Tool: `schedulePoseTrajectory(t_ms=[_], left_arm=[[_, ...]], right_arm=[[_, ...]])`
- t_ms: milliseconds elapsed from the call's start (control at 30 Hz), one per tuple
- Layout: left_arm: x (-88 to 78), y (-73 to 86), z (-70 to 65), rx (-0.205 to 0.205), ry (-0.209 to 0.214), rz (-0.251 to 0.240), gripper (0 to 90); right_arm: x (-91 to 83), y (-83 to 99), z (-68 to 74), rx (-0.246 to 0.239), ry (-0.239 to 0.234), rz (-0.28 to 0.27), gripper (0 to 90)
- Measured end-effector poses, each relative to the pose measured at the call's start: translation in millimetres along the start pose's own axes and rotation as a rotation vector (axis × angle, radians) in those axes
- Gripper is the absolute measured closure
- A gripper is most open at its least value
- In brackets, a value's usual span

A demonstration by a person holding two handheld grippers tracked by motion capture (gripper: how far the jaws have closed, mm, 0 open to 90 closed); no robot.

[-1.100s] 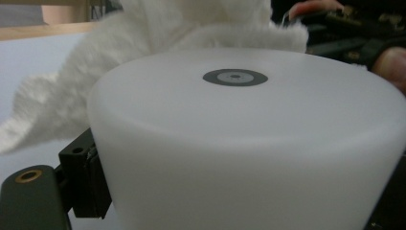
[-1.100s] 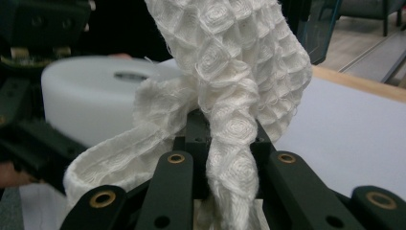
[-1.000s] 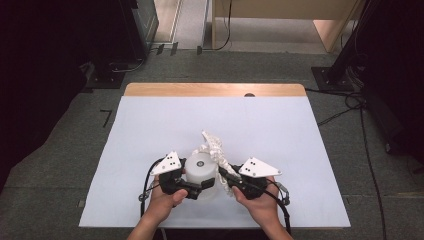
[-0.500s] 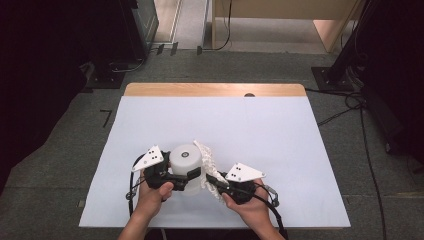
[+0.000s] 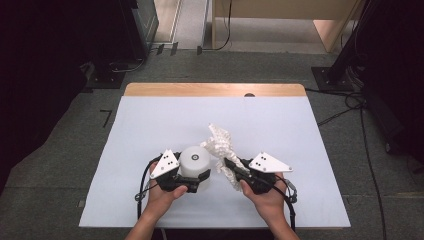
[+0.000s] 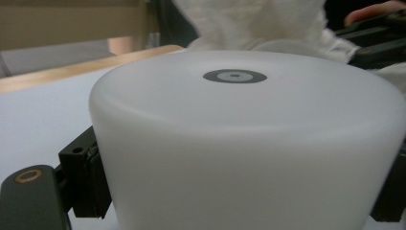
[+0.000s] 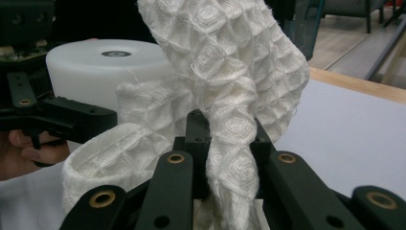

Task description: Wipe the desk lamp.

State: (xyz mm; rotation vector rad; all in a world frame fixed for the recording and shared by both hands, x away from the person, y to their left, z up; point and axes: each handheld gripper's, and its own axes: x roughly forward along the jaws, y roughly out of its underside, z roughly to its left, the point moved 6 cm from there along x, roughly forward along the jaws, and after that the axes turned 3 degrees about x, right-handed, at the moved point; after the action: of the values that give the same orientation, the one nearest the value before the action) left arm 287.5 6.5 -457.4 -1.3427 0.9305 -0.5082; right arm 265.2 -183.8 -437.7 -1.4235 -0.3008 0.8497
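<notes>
My left gripper clamps the white tub by its sides. My right gripper is pinched shut on the waffle-weave cloth, just beside the tub

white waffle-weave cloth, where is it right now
In the high view the white waffle-weave cloth sits near the table's front middle, pinched in the right gripper, just right of the white plastic cylinder clamped by the left gripper.

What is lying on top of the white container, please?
Nothing lies on the white container: its flat top with a dark ring mark is bare. The waffle cloth hangs beside it. Its contents are hidden.
</notes>
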Motion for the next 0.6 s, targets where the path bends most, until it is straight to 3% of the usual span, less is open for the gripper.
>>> schedulePoseTrajectory(t_ms=[100,167,333,500,600], left_arm=[[2.5,8.1,13.2,0.051,-0.121,0.018,8.4],[4.1,14.9,21.9,0.055,-0.183,0.038,8.4],[4.2,27.6,33.5,0.059,-0.240,0.075,8.4],[-2.8,33.3,34.5,0.052,-0.240,0.078,8.2],[-7.5,36.4,33.7,0.049,-0.274,0.087,7.1]], right_arm=[[-5.1,-3.4,-8.2,0.007,0.020,-0.014,78.0],[-7.7,-4.7,-12.3,0.012,0.032,-0.018,78.0],[-8.9,-3.4,-18.5,0.020,0.046,-0.017,77.9],[-8.2,-2.6,-18.6,0.013,0.048,-0.012,77.9],[-9.1,-2.3,-19.1,0.019,0.048,-0.011,77.9]])
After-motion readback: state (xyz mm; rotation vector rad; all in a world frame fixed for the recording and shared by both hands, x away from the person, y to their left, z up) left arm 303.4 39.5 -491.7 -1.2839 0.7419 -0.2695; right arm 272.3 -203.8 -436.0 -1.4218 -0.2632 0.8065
